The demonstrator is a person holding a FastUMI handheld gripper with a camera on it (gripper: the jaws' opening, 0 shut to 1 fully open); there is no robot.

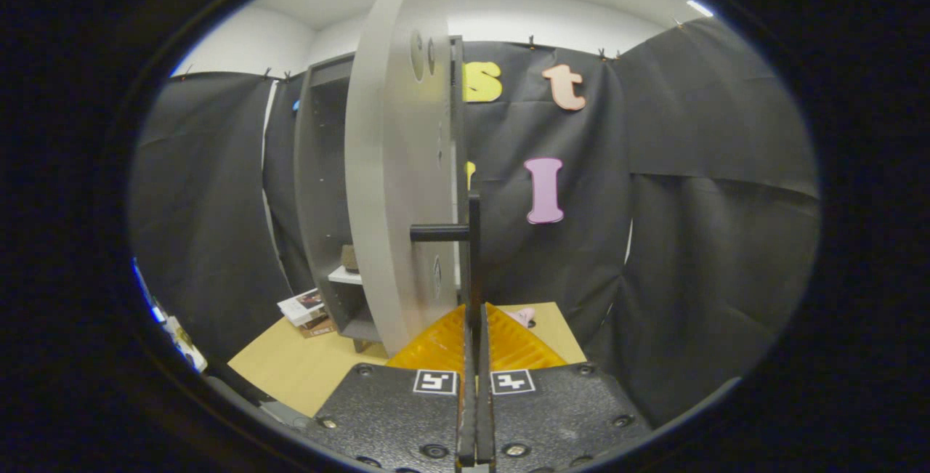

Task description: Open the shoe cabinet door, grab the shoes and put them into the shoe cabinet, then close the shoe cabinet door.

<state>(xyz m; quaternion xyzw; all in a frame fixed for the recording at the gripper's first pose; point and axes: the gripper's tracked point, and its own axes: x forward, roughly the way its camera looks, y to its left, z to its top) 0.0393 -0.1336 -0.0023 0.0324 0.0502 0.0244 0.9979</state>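
The grey shoe cabinet stands ahead to the left with its door swung open, so I see the door nearly edge-on. A black bar handle runs upright down the door's outer face, held off it by a short stub. My gripper is shut on the lower part of this handle, and the bar runs down between the two fingers. A pink shoe lies on the wooden floor just beyond the fingers, to the right. A brownish object sits on a white shelf inside the cabinet.
A small stack of booklets lies on the floor by the cabinet's left foot. Black cloth walls close in the booth on the left, behind and on the right.
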